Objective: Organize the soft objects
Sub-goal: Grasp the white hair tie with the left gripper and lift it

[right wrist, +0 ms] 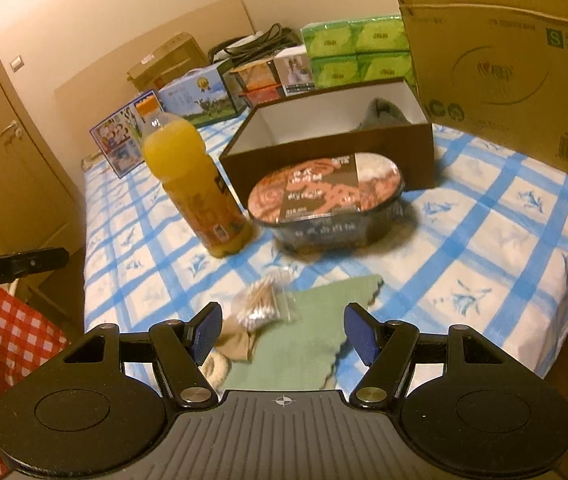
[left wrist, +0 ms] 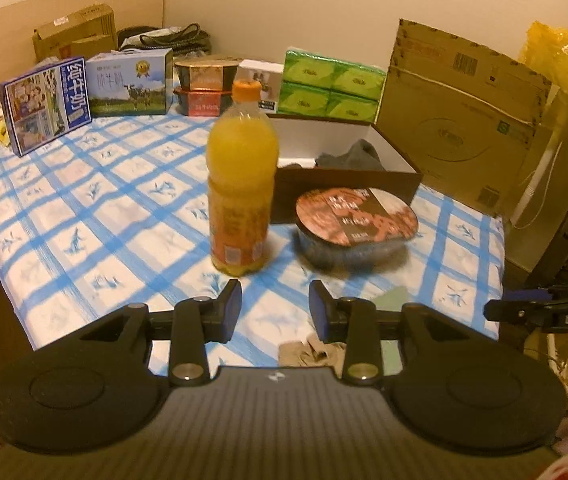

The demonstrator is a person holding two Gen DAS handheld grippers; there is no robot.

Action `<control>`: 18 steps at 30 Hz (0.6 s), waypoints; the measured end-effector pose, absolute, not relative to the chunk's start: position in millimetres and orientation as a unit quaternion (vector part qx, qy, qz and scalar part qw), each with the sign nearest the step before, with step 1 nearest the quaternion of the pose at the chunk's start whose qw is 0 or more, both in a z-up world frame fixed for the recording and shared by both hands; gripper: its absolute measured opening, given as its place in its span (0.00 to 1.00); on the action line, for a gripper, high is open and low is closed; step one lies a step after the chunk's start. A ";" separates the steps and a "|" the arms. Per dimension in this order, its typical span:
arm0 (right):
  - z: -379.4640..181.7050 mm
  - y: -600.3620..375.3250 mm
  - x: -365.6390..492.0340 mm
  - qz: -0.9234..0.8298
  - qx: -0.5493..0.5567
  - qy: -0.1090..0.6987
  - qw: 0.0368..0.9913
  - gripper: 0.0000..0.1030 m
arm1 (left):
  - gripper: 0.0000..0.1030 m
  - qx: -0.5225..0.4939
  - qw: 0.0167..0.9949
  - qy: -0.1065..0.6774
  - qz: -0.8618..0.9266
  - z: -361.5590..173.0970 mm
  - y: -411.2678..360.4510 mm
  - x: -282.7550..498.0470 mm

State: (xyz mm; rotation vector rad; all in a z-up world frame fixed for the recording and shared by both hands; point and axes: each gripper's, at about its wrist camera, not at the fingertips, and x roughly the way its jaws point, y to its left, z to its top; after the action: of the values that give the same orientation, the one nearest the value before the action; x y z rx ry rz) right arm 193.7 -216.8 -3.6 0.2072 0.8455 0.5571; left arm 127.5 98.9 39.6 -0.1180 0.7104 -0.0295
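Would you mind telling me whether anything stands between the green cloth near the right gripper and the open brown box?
Yes: the round noodle bowl sits directly between the flat green cloth and the white-lined brown box, with the orange juice bottle just beside it.

"DAS" stands in white on the black gripper arm point(left wrist: 556, 314) at right. The blue milk carton point(left wrist: 45, 104), upper left, reads 纯牛奶. A green "S" marks the cardboard box point(right wrist: 524, 64), upper right.

— The left gripper point(left wrist: 275, 308)? 
— Tilted downward, its blue-padded fingers point(left wrist: 231, 307) parted with nothing between them.

— And the right gripper point(right wrist: 282, 334)? 
— Angled down likewise, fingers point(right wrist: 203, 334) spread wider, gripping nothing. Its black tip shows at the left camera's right edge.
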 end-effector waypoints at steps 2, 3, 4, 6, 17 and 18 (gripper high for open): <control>-8.1 -217.1 189.6 0.263 0.094 0.408 0.869 0.65 | 0.32 -0.058 0.935 0.350 -0.016 35.0 94.6 122.2; -9.9 -217.1 188.6 0.262 0.091 0.409 0.869 0.65 | 0.32 -0.056 0.935 0.351 -0.016 32.7 91.7 119.5; -12.3 -217.2 187.2 0.260 0.089 0.411 0.869 0.65 | 0.32 -0.054 0.934 0.352 -0.015 30.3 88.8 117.1; -16.7 -217.4 185.7 0.258 0.085 0.415 0.868 0.65 | 0.32 -0.048 0.934 0.355 -0.013 25.2 83.7 113.0; -43.0 -210.5 185.3 0.254 0.058 0.436 0.862 0.65 | 0.32 -0.059 0.915 0.398 -0.026 -12.6 70.1 113.3; -45.3 -210.3 185.6 0.254 0.058 0.438 0.861 0.65 | 0.32 -0.059 0.914 0.402 -0.026 -16.2 68.8 114.4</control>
State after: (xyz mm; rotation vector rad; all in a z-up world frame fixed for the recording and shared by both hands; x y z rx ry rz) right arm 185.6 -210.3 -45.3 0.1226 0.9181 0.5321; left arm 114.4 68.8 -16.2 -0.1213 0.8272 -0.0535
